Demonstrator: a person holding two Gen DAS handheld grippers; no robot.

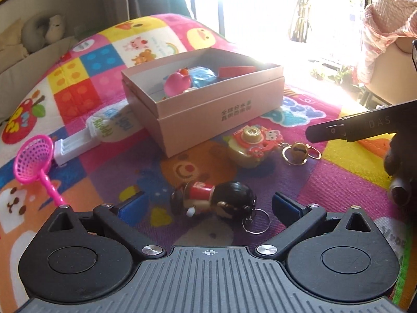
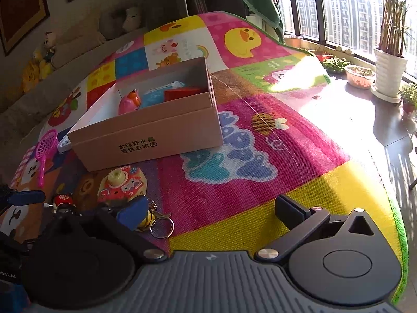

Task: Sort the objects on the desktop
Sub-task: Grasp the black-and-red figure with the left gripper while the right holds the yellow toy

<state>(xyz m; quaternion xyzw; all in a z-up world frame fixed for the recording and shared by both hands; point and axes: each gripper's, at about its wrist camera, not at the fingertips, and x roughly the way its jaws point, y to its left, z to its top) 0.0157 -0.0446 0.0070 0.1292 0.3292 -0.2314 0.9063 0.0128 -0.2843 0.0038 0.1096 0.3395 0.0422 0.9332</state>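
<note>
left gripper (image 1: 208, 206) jaws spread wide, doll keychain (image 1: 216, 200) lying on its side between them on the play mat (image 1: 338, 182). right gripper (image 2: 211, 214) also wide, empty. toy camera keychain (image 1: 252, 143) just beside the open cardboard box (image 1: 208, 114).

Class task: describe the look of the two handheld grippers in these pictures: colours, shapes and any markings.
Both the left gripper and right gripper have a grey ribbed body, black round housings with silver screws, black linkage arms and blue finger pads. A small crosshair mark sits on the left one's body.
</note>
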